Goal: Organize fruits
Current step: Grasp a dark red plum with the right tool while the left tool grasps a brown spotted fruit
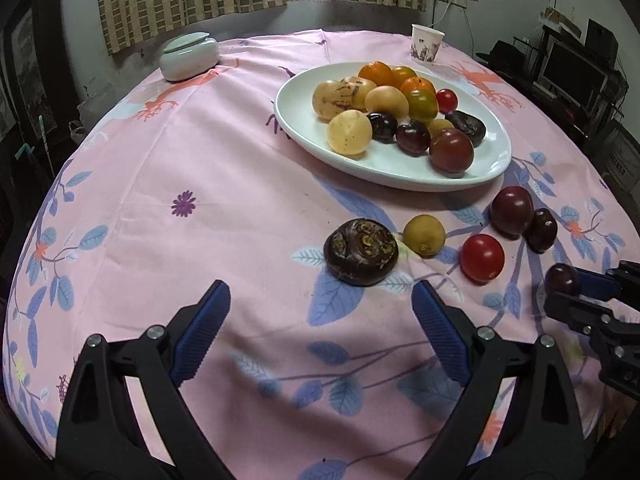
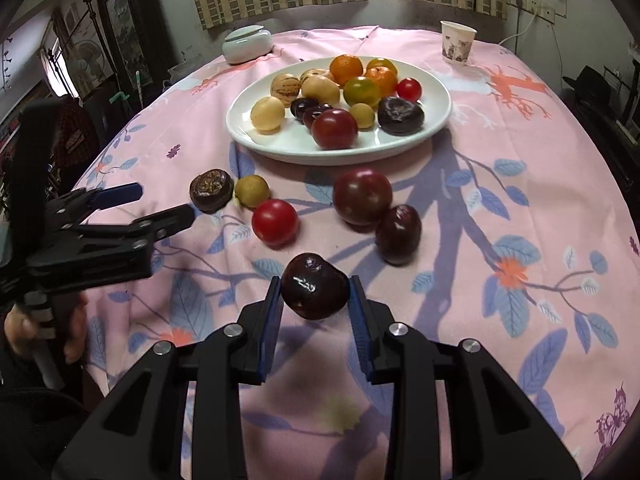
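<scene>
A white oval plate [image 1: 472, 176] [image 2: 256, 140] holds several fruits: oranges, yellow fruits, dark plums, tomatoes. Loose on the pink cloth lie a dark water chestnut [image 1: 361, 251] [image 2: 211, 191], a small yellow-green fruit [image 1: 424, 235] [image 2: 251, 191], a red tomato [image 1: 482, 257] [image 2: 275, 222], a dark red tomato [image 1: 512, 210] [image 2: 362, 196] and a dark plum [image 1: 541, 229] [image 2: 398, 234]. My right gripper [image 2: 315, 286] [image 1: 562, 292] is shut on another dark plum [image 2: 314, 285] [image 1: 562, 279], just above the cloth. My left gripper [image 1: 322, 304] [image 2: 166, 204] is open and empty, just short of the water chestnut.
A pale green lidded jar [image 1: 189, 57] [image 2: 247, 44] stands at the far left of the table. A paper cup [image 1: 427, 44] [image 2: 457, 42] stands at the far right. The table edge curves close on the left. A dark shelf with a monitor [image 1: 576, 68] stands beyond the right side.
</scene>
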Demonstrator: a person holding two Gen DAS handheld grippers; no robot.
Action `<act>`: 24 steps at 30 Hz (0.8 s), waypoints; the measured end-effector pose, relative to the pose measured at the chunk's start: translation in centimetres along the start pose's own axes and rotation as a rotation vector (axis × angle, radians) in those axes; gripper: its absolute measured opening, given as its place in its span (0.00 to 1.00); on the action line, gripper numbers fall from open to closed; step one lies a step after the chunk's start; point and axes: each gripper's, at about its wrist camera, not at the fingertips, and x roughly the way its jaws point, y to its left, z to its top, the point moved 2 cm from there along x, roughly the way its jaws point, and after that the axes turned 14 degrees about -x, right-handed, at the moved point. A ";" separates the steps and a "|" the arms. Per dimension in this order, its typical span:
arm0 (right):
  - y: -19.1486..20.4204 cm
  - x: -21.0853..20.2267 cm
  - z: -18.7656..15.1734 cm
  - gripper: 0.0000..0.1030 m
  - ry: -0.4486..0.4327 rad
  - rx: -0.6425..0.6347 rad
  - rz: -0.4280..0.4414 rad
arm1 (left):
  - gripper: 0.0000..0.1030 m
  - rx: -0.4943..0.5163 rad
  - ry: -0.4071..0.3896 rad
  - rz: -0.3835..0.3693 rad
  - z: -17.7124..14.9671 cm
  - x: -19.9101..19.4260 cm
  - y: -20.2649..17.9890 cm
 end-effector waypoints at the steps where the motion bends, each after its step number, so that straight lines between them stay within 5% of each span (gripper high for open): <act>1: -0.1 -0.2 -0.2 0.32 -0.001 0.003 0.001 | 0.91 0.001 0.012 -0.003 0.2 0.5 -0.2; 6: -0.7 -0.8 -0.7 0.32 -0.021 0.029 0.023 | 0.88 -0.013 0.068 -0.040 1.0 2.8 -0.8; 9: -0.9 -0.9 -0.8 0.32 -0.029 0.044 0.033 | 0.63 -0.018 0.067 -0.076 1.2 2.9 -1.0; 10: -0.9 -0.9 -0.8 0.32 -0.029 0.047 0.038 | 0.43 -0.014 0.061 -0.088 1.2 2.8 -1.1; 24: 0.1 -1.4 -0.5 0.32 -0.041 0.034 0.046 | 0.44 0.018 -0.035 -0.197 -1.3 -4.3 -2.7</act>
